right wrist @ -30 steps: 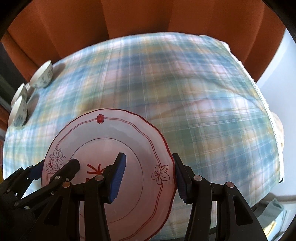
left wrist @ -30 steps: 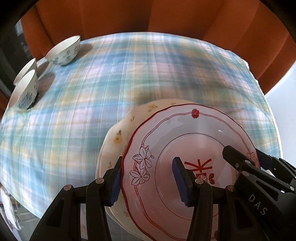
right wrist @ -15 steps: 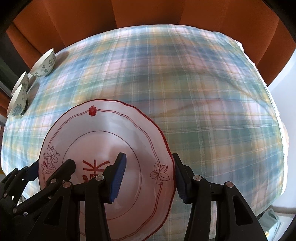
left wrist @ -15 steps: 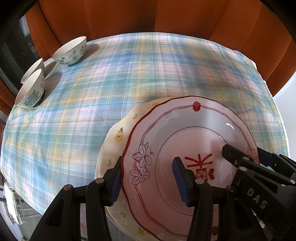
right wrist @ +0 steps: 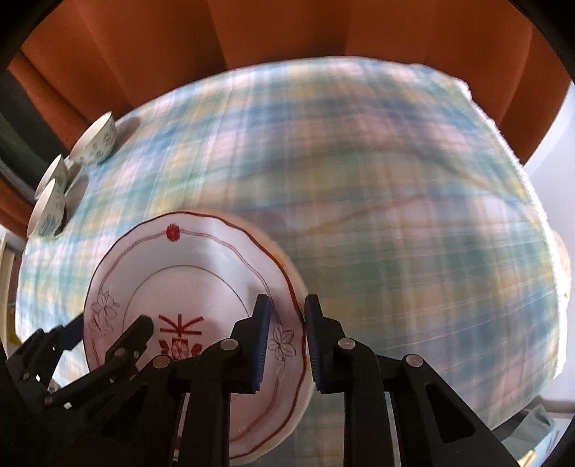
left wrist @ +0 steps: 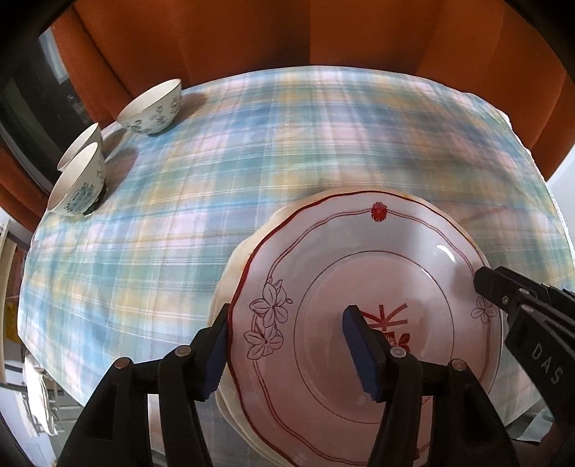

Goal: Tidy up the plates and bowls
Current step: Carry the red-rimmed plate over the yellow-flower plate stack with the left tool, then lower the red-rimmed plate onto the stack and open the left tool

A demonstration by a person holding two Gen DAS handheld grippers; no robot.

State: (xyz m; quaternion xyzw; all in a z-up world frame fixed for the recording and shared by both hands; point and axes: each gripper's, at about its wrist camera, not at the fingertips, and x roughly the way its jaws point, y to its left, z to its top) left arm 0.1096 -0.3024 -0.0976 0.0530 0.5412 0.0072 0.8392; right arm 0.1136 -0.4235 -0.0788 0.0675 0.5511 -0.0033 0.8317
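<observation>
A white plate with red floral trim (left wrist: 381, 280) lies on top of a cream plate (left wrist: 235, 266) on the plaid tablecloth, near the front edge. My left gripper (left wrist: 287, 345) is open, its jaws straddling the red plate's left rim. My right gripper (right wrist: 285, 345) has narrowed on the stacked plates' right rim (right wrist: 298, 323); its pads look close to the rim. The red plate (right wrist: 187, 283) fills the lower left of the right wrist view. Three white bowls with blue flowers (left wrist: 152, 107) (left wrist: 79, 183) (left wrist: 81, 149) stand at the far left edge.
The plaid tablecloth (left wrist: 287, 143) covers a round table. Orange curtains (left wrist: 323, 32) hang behind it. The bowls also show in the right wrist view (right wrist: 95, 140). A pale object (right wrist: 564, 266) lies at the table's right edge.
The red plate has come down onto the cream plate and now covers it almost fully. My right gripper's jaws have closed in on the plate rim. Both views have shifted slightly.
</observation>
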